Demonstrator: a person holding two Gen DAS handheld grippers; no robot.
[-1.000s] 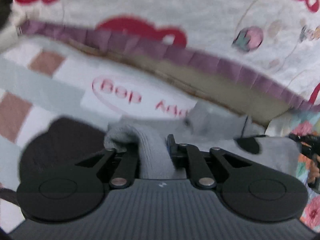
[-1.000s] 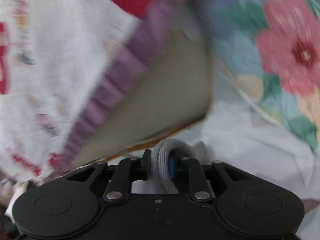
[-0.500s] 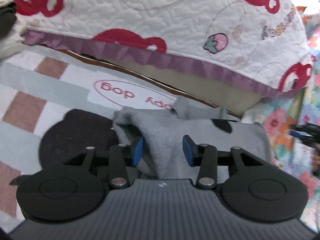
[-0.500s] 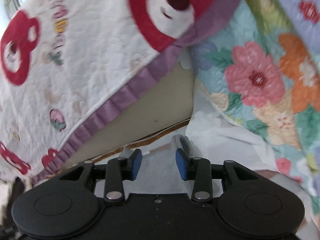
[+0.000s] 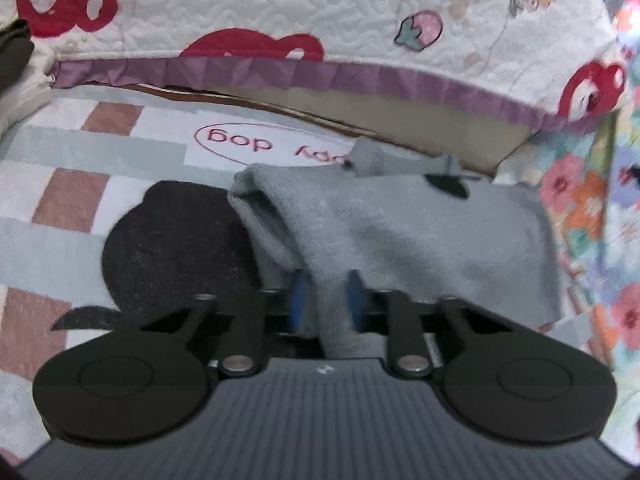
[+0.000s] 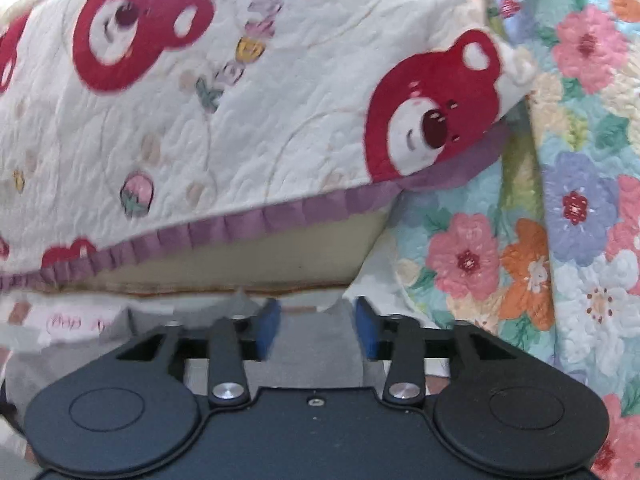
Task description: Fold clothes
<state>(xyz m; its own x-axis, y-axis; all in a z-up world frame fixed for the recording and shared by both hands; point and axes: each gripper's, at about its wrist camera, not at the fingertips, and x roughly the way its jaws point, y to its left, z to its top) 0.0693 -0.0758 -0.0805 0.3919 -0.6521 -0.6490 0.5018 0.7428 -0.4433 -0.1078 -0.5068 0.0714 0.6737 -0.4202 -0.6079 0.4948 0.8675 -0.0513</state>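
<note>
A grey knit garment (image 5: 400, 232) lies folded on a checked rug (image 5: 60, 200), with a sleeve end pointing left. My left gripper (image 5: 326, 300) has its blue pads closed in on a ridge of the grey knit that runs between them. My right gripper (image 6: 316, 328) is open, its blue pads apart, above the flat grey garment (image 6: 316, 344) and not holding it.
A white quilt with red bears (image 5: 320, 12) (image 6: 200, 120) and a purple frill hangs over a bed edge behind the garment. A floral quilt (image 6: 560, 200) lies to the right. A black dog shape (image 5: 172, 248) is printed on the rug.
Both grippers let go of the grey knit and pulled back. The left pads have since closed in again on a ridge of it. The right gripper opened wider.
</note>
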